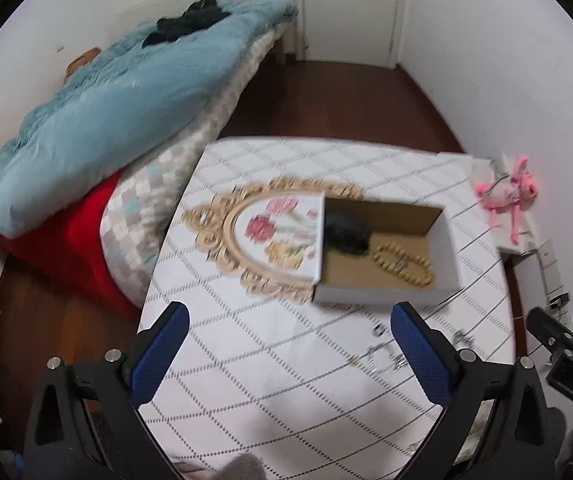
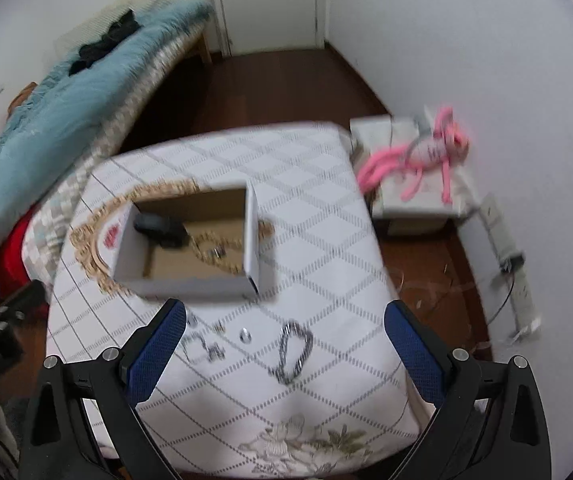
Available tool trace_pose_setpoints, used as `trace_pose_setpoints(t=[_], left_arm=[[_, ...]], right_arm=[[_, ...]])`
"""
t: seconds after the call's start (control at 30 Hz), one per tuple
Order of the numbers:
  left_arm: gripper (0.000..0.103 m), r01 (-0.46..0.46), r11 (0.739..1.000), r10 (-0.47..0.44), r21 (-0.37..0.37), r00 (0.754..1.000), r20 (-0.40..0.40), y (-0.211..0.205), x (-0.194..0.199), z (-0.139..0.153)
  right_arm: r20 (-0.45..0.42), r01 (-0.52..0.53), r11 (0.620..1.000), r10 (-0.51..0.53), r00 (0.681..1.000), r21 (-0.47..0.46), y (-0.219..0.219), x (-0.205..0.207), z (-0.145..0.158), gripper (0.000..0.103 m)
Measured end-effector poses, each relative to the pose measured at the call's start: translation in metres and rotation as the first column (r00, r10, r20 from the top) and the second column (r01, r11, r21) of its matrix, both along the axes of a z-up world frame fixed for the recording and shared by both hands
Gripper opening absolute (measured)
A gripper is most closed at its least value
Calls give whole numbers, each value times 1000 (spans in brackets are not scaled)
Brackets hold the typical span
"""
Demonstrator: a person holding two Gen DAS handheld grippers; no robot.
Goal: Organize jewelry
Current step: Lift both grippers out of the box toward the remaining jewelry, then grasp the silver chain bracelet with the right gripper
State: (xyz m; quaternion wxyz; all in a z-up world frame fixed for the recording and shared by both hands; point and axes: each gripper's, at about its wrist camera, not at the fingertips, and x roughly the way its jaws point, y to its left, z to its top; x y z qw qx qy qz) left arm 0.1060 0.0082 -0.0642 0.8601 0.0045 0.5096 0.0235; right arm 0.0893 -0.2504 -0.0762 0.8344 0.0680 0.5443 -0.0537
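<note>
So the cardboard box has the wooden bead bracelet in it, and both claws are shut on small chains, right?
Not quite. The bead bracelet does lie in the box, but both claws are open and hold nothing: the left claw in the left wrist view, the right claw in the right wrist view.

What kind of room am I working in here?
Most likely a bedroom: a bed with a blue duvet stands along the left wall, a closed door is at the far end, and a small cloth-covered table carries the open box of jewelry.
</note>
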Motion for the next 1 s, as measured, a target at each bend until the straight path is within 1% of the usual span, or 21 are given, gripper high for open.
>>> trace_pose_setpoints(t=[0.07, 0.1, 0.13, 0.17, 0.2, 0.23, 0.33, 0.43, 0.57, 0.63, 0.7, 0.77, 0.8, 0.83, 0.87, 0.93, 0.97, 1.0], left_arm=[[103, -13, 1000, 13, -1, 1000, -28, 4, -4, -21], [103, -14, 1000, 14, 2, 999, -39, 5, -5, -30], [103, -14, 1000, 15, 10, 999, -51, 5, -7, -39], [103, -15, 1000, 17, 19, 998, -66, 5, -8, -50], [102, -15, 1000, 16, 20, 996, -82, 5, -9, -60], [102, -13, 1000, 14, 20, 995, -94, 5, -10, -70], [102, 5, 1000, -3, 15, 991, -133, 2, -12, -95], [102, 27, 999, -23, 24, 987, -157, -4, -11, -113], [101, 49, 999, -46, 11, 984, -174, -9, -9, -127], [100, 61, 998, -59, 7, 983, -173, -11, -9, -131], [99, 73, 997, -72, -2, 982, -174, -12, -11, -134], [99, 87, 996, -88, -13, 980, -179, -14, -13, -137], [99, 98, 995, -100, -19, 978, -180, -16, -15, -138], [99, 110, 994, -112, -22, 977, -181, -18, -16, -140], [98, 122, 992, -124, -25, 975, -182, -21, -17, -140], [98, 149, 988, -153, -37, 971, -184, -28, -19, -143], [92, 158, 987, -163, -41, 969, -184, -31, -19, -144], [84, 171, 984, -176, -45, 967, -186, -35, -19, -145]], right_arm=[[-44, 19, 1000, -18, 999, 20, -9, -5, -27, 99], [-70, 28, 999, -26, 997, 31, -15, -7, -45, 94], [-93, 39, 998, -35, 995, 41, -20, -7, -60, 87], [-111, 48, 998, -43, 993, 45, -23, -8, -70, 83], [-130, 57, 997, -50, 990, 56, -27, -9, -82, 77], [-142, 67, 996, -58, 988, 63, -32, -9, -95, 74], [-158, 77, 995, -65, 985, 70, -41, -8, -119, 72], [-161, 77, 994, -64, 985, 79, -45, -4, -136, 66], [-157, 40, 997, -29, 987, 71, -37, 3, -149, 58], [-134, -3, 1000, 5, 991, 17, -26, 4, -150, 54], [-130, -38, 998, 32, 991, -41, -16, 7, -151, 54], [-111, -53, 998, 48, 993, -43, -11, 8, -150, 47], [-105, -62, 997, 56, 993, -47, -9, 8, -150, 35], [-104, -69, 996, 64, 993, -52, -7, 8, -149, 15], [-105, -71, 996, 65, 992, -53, -6, 9, -149, 13], [-106, -63, 997, 58, 993, -39, -8, 7, -149, 12], [-107, -54, 998, 51, 993, -30, -10, 7, -149, 12], [-108, -42, 999, 41, 993, -11, -14, 6, -148, 12]])
